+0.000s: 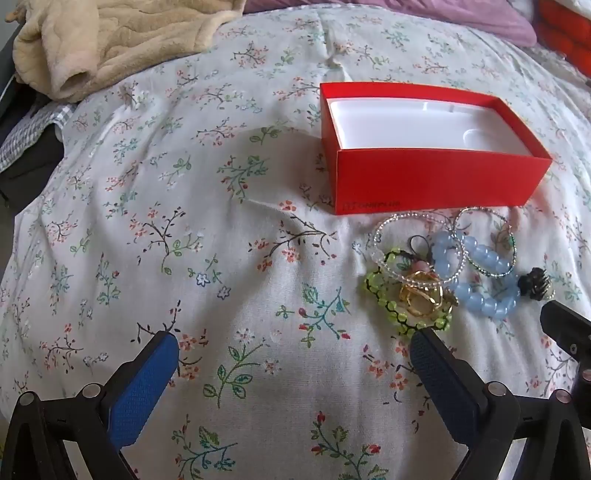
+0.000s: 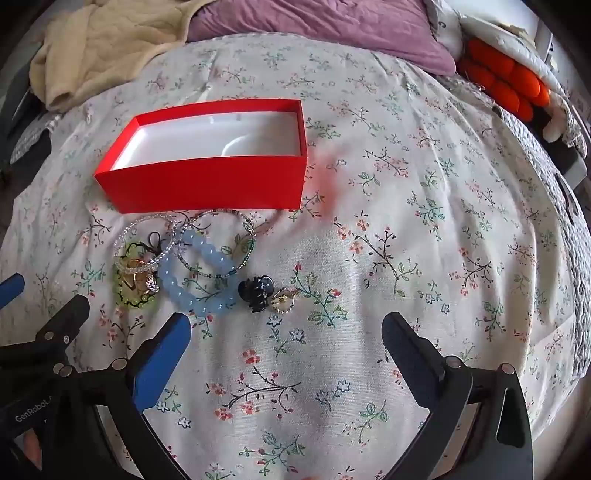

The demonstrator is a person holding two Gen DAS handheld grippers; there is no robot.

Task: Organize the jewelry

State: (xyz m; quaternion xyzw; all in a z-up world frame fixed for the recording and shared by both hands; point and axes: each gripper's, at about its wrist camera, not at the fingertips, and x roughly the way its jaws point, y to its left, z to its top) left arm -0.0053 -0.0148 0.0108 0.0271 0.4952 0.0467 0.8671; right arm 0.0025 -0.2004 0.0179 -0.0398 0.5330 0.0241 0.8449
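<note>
A: Where did the jewelry sit against the claws?

B: The heap lay on the floral bedspread [image 1: 184,184], just in front of the red box [image 1: 436,181]. The left gripper [image 1: 293,349] was spread wide with nothing between its fingers; its right finger tip stood just beside the green beaded bracelet [image 1: 388,310]. The right gripper [image 2: 286,328] was equally wide apart and holding nothing, with the blue bead bracelet [image 2: 201,291] just ahead of its left finger.

A: And the box?

B: Lidless, with a white tray inside and no jewelry in it, touching the far edge of the heap.

A: The surroundings?

B: A bed: a beige fleece blanket [image 1: 110,40] bunched at the far left, and a purple pillow [image 2: 314,29] beyond.

A: Did the views differ?

B: The right wrist view showed the black hair claw [image 2: 256,291] whole, a small pearl-edged piece [image 2: 284,299] touching it, and orange cushions [image 2: 506,85] at the far right. From the left, the hair claw sat near the frame's edge, beside the other gripper's finger.
</note>
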